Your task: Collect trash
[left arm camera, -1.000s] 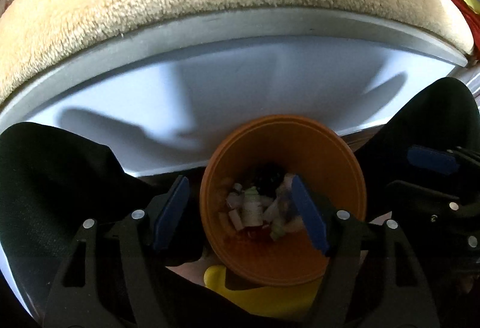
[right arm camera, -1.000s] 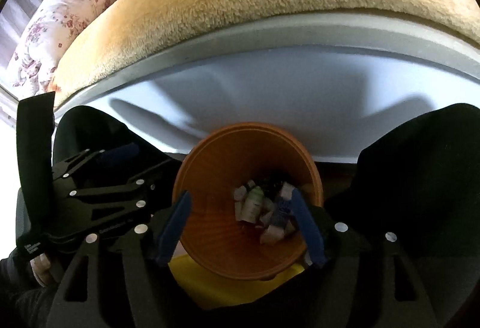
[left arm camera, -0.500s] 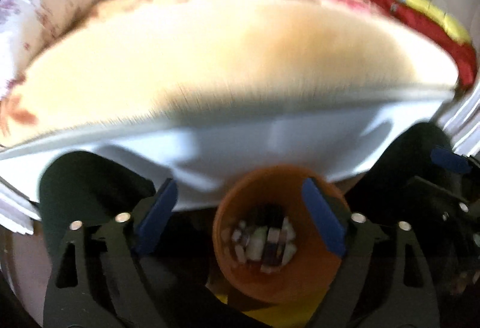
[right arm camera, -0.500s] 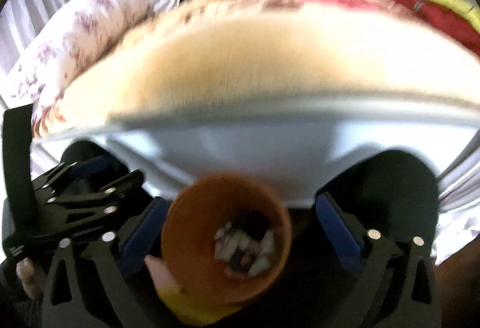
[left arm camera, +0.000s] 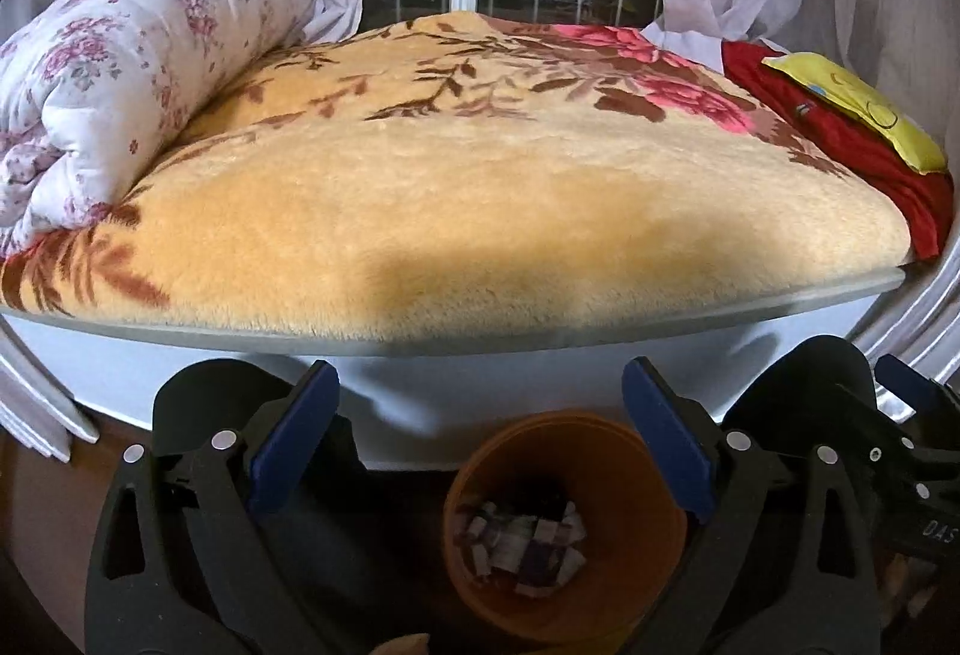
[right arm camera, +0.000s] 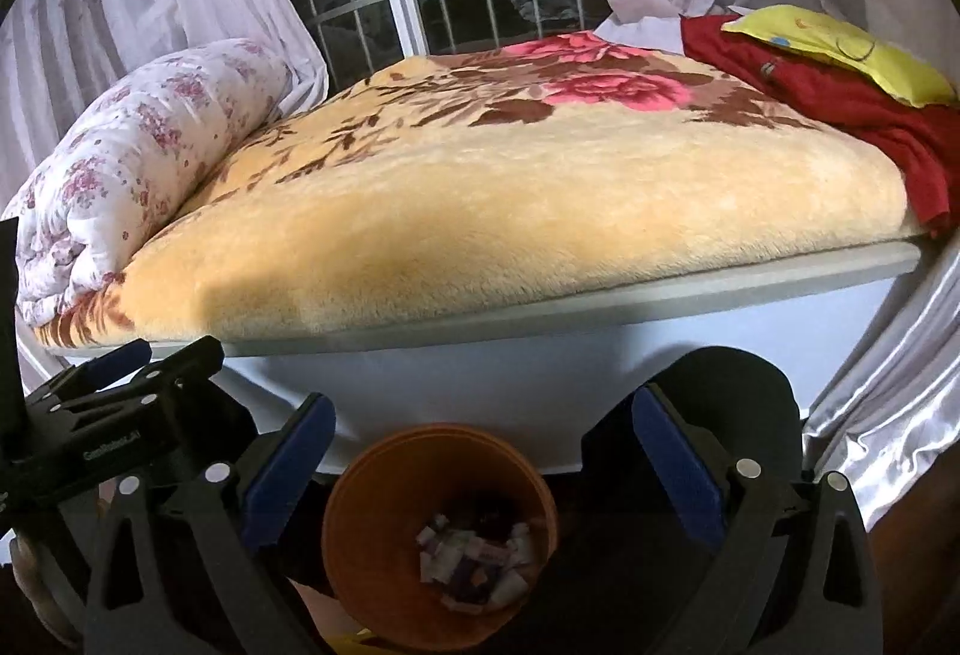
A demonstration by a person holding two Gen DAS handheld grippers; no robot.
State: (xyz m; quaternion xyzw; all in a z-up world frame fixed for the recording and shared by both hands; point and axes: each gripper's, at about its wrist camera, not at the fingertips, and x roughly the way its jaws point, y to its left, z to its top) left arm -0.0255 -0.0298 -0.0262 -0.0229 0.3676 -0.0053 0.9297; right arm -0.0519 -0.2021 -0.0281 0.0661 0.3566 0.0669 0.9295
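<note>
Both the left gripper (left arm camera: pixel 477 442) and right gripper (right arm camera: pixel 480 466) hang with jaws spread, holding nothing. The orange bin (right arm camera: pixel 441 529), scraps inside, stands on the floor at six o'clock below the bed (right arm camera: pixel 510 187). Dropping carelessly could tip it, spilling trash

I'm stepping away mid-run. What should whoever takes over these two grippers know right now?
Left gripper: open, empty.
Right gripper: open, empty.
Round orange plastic bin sits on the floor below both grippers, at the foot of the bed; crumpled paper scraps lie in its bottom.
Done: those scraps are binned.
Left: no loose trash shows on the plush tan floral blanket; look elsewhere.
</note>
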